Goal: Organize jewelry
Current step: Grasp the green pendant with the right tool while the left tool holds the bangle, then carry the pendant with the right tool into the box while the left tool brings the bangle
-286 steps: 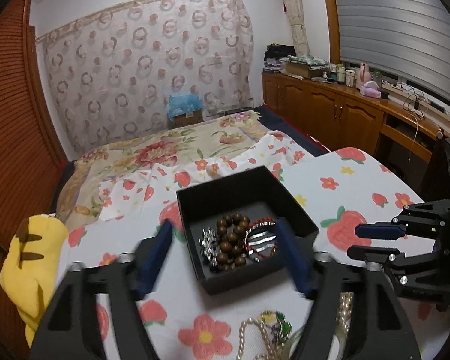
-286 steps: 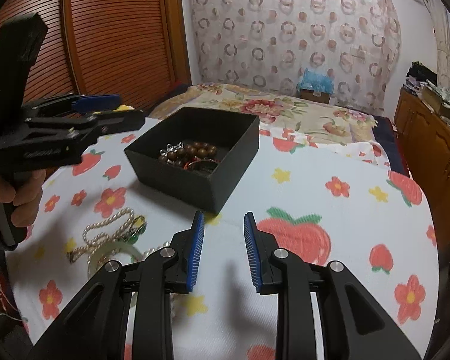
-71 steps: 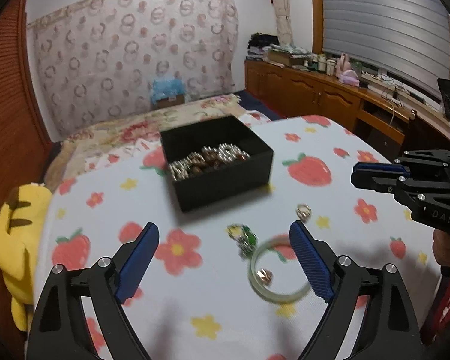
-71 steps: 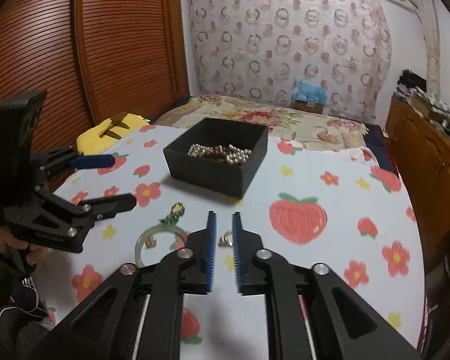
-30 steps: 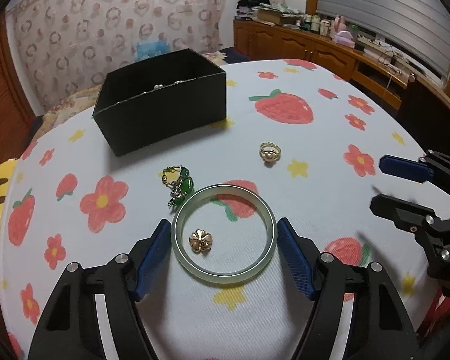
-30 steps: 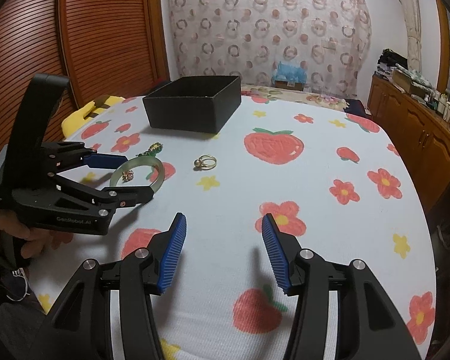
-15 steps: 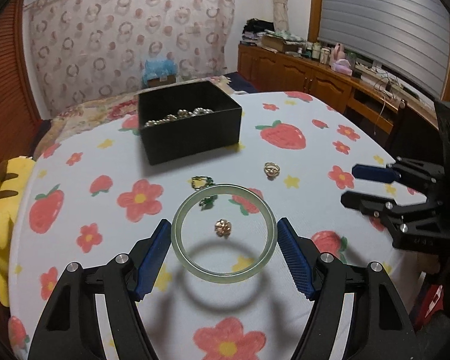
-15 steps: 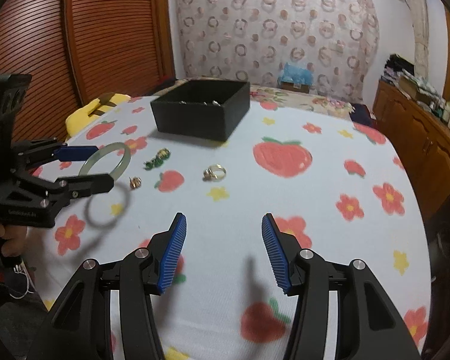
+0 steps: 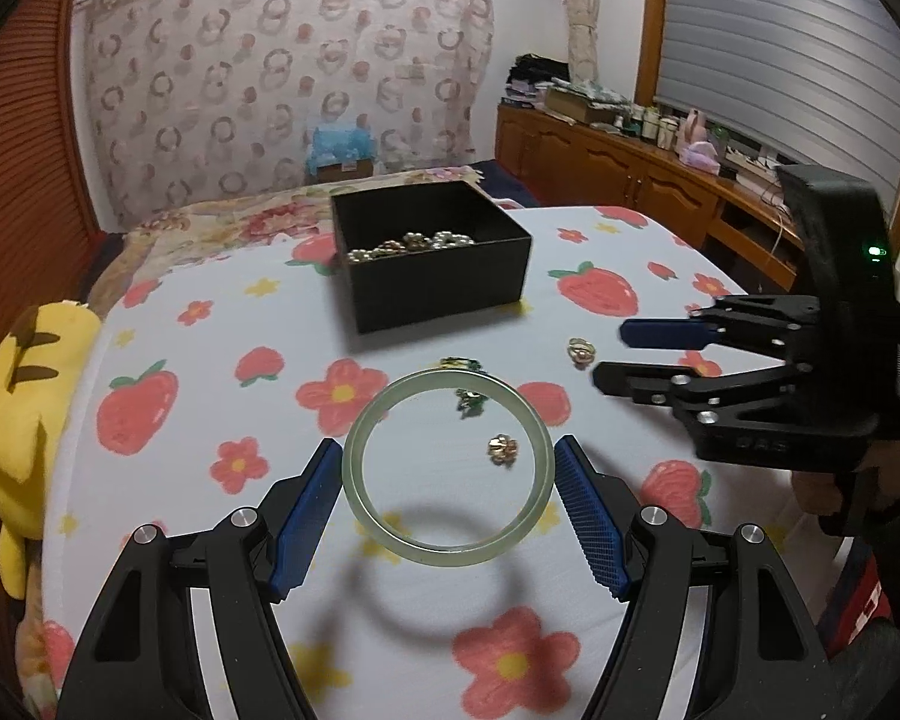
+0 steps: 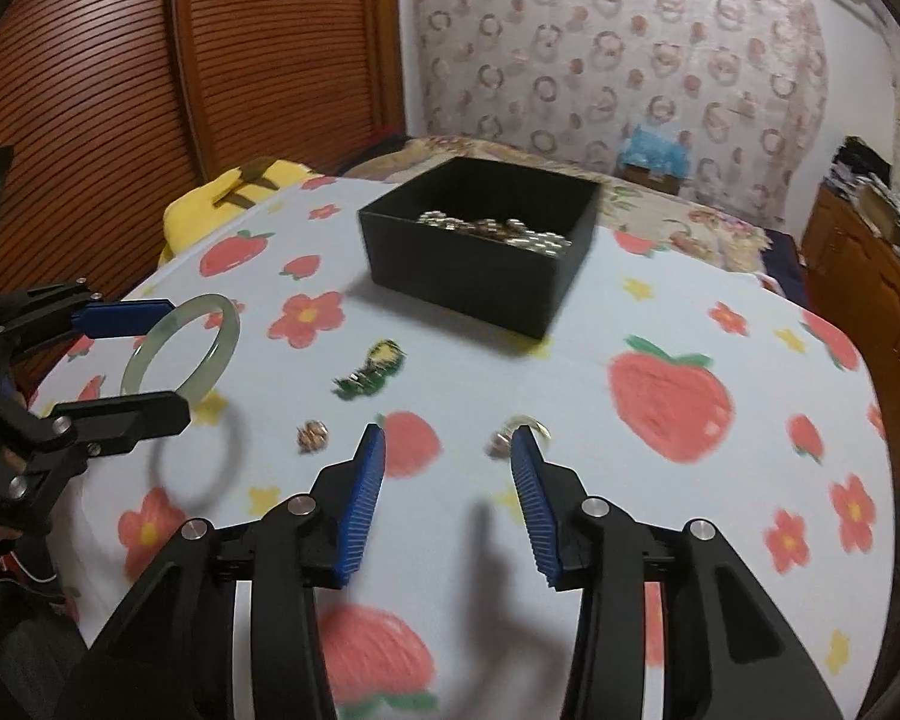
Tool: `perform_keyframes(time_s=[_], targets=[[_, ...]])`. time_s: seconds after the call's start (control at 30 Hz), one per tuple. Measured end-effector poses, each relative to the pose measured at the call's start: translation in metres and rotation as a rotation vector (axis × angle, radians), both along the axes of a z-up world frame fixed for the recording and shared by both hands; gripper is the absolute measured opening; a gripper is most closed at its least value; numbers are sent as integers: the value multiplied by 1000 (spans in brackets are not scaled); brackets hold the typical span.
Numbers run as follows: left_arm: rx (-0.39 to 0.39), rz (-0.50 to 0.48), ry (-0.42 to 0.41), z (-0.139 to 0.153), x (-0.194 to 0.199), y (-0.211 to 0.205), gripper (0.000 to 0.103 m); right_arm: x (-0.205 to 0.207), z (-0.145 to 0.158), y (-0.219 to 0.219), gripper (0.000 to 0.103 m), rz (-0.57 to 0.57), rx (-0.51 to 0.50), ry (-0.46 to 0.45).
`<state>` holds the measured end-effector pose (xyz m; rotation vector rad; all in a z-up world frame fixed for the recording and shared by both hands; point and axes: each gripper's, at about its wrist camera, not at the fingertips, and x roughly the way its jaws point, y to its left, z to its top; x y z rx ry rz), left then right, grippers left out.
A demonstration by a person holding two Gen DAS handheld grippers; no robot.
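Jade bangle (image 9: 447, 558) gripped, left tongs (image 9: 447, 483) | ring (image 10: 519, 429) nearly hidden, right view

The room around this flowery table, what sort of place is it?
Most likely a home bedroom. A bed with a floral cover lies just behind the table, a patterned curtain hangs on the far wall, and wooden cabinets cluttered with bottles and boxes run under a shuttered window.
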<state>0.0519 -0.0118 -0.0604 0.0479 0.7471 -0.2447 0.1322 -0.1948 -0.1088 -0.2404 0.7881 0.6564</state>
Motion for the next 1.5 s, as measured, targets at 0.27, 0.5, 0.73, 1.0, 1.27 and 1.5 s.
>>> perform_keyframes(time_s=[0.27,0.5,0.73,1.0,1.27,1.5], targets=[[-18,33,-1,-2,-1,19,69,26,-8,36,32,33,19,77],[-23,33,-6,-2,-3,22,69,43,-15,54,28,30,9,122],[-30,33,-5,-5,-5,23,69,50,-19,58,28,13,-1,138],[-31,33,-5,-7,-7,20,69,53,-20,58,10,45,36,178],[-33,38,-6,-10,-7,21,69,48,-18,49,2,43,31,149],[-32,37,-7,-10,-7,21,69,41,-1,42,1,53,31,90]])
